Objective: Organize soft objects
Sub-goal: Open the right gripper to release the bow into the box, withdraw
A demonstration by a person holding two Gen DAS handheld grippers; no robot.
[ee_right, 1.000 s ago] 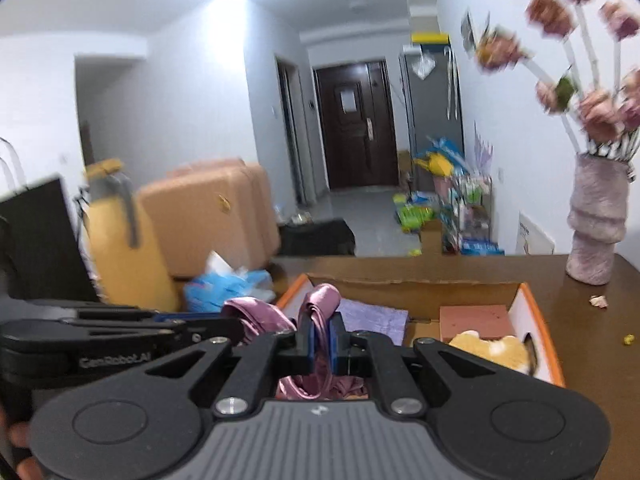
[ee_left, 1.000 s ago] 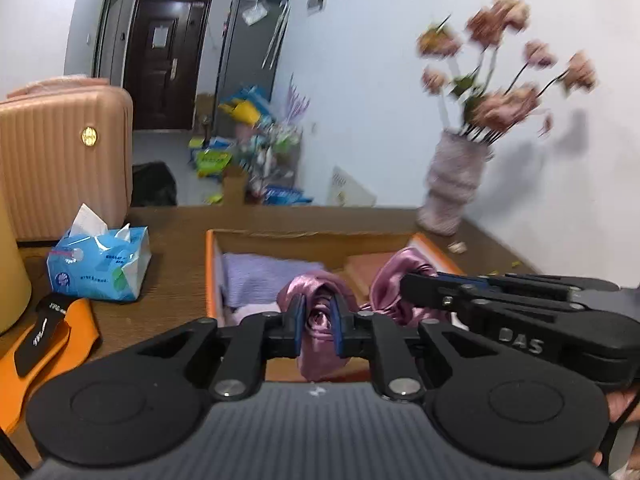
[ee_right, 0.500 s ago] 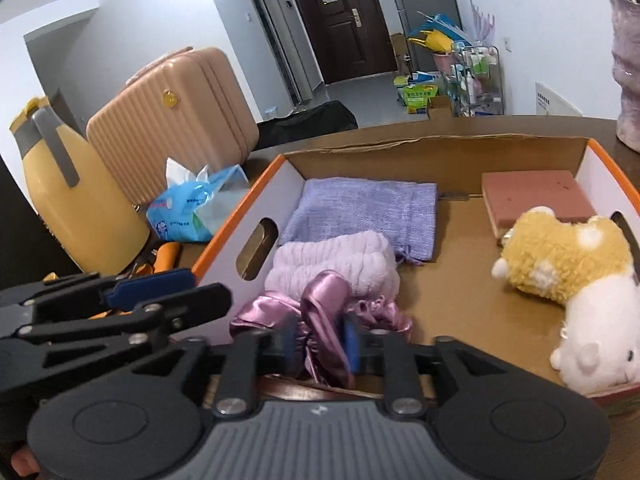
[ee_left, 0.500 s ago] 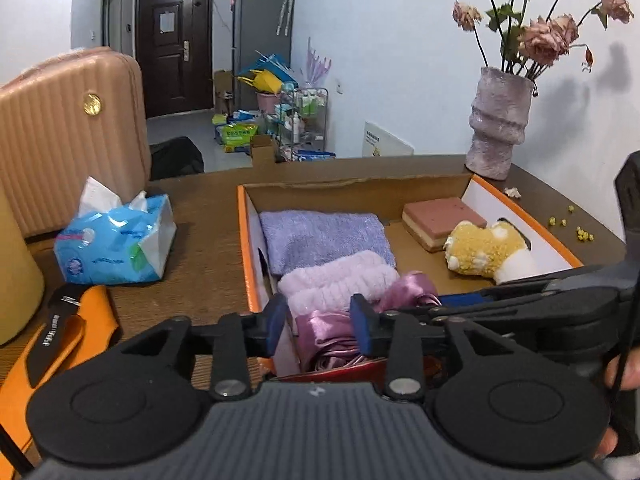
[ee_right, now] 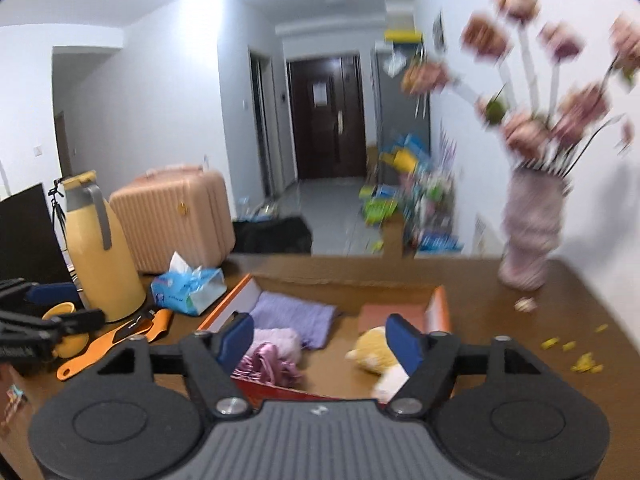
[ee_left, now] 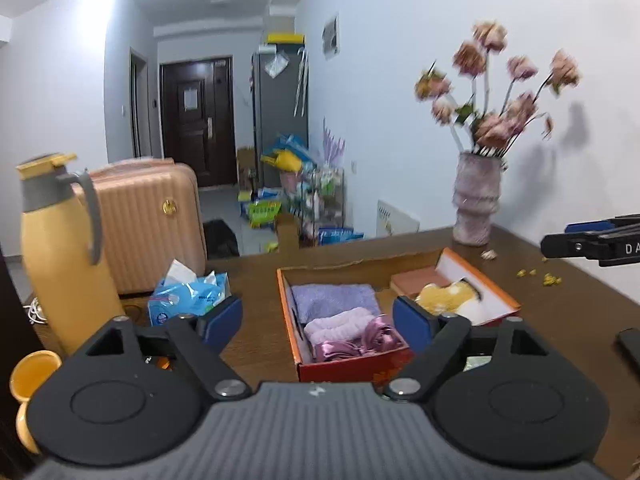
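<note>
1. Your left gripper (ee_left: 318,318) stands wide; its jaws have just been opening, and nothing is between the blue pads (ee_left: 224,318).
2. Your right gripper (ee_right: 320,342) is also spread wide, its jaws likewise just opened, with nothing gripped between them.
3. The satin cloth (ee_left: 352,342) lies loose in the box (ee_left: 286,300), at the near end of the left side. It is shiny pink-mauve, crumpled into glossy folds and loops.
4. It touches a fluffy pale pink towel (ee_left: 336,322) just behind it, and a folded lavender towel (ee_left: 334,300) lies beyond that, toward the far wall of the box.
5. On the right side of the box you have a yellow and white plush toy (ee_right: 378,354) lying on its side, with a flat brick-coloured sponge (ee_right: 392,314) behind it.
6. The box is cardboard with orange edges and sits on the brown table (ee_left: 560,308).
7. A blue pack of tissues (ee_left: 188,296) and a yellow jug (ee_left: 60,264) stand left of the box; a vase (ee_left: 476,200) of flowers stands at the far right by the wall.
</note>
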